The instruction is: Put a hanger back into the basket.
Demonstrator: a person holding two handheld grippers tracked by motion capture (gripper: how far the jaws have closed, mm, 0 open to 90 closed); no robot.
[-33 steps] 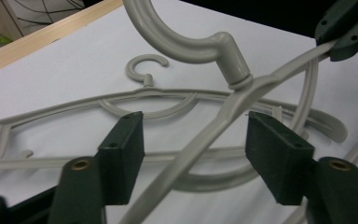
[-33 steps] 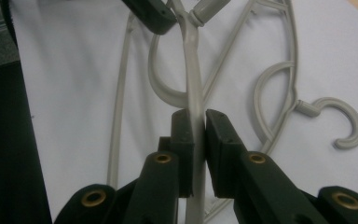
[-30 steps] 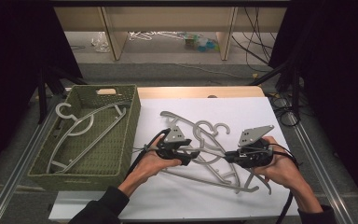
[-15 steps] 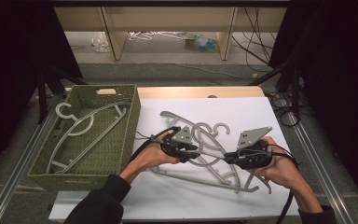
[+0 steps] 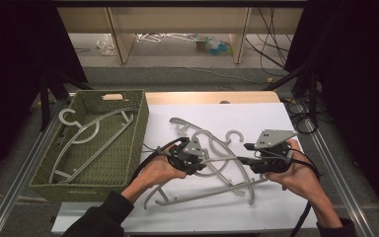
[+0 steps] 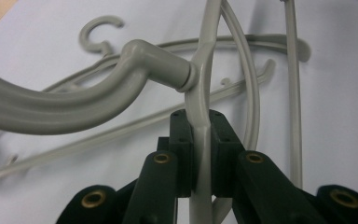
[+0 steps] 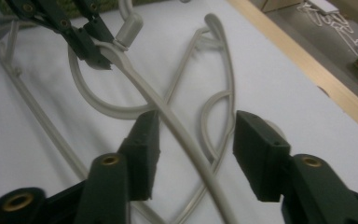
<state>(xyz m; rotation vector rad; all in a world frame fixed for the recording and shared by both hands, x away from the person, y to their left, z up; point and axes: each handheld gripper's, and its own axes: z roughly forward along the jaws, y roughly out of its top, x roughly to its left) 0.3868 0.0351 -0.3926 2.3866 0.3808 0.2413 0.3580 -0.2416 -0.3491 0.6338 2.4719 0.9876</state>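
A grey hanger [image 6: 200,93] is gripped at its neck, just below the hook [image 6: 74,100], by the left gripper [image 6: 200,154], whose jaws are closed tight on the flat plastic. The hanger's arm [image 7: 177,135] runs from there across the white table [image 5: 276,212] and passes between the jaws of the right gripper [image 7: 193,154], which stand wide apart, with the arm nearer the left jaw and not yet touched by either. In the high view the left gripper [image 5: 187,154] and right gripper [image 5: 256,159] face each other over a loose tangle of hangers [image 5: 212,168], with the held one lying among them, ahead of and between the two. A basket [image 5: 134,129] stands beyond the left gripper's outer side, with one hanger [image 5: 86,136] already lying in it. The step in hand is judged to be the securing of one hanger out of the pile, probably for moving into the basket. For the next move, the right jaws would need to be closed on the arm, or kept clear, and the hanger lifted evenly so that its hook and arms are drawn free of the hangers crossed over and under it; a snag there could drag the others along.
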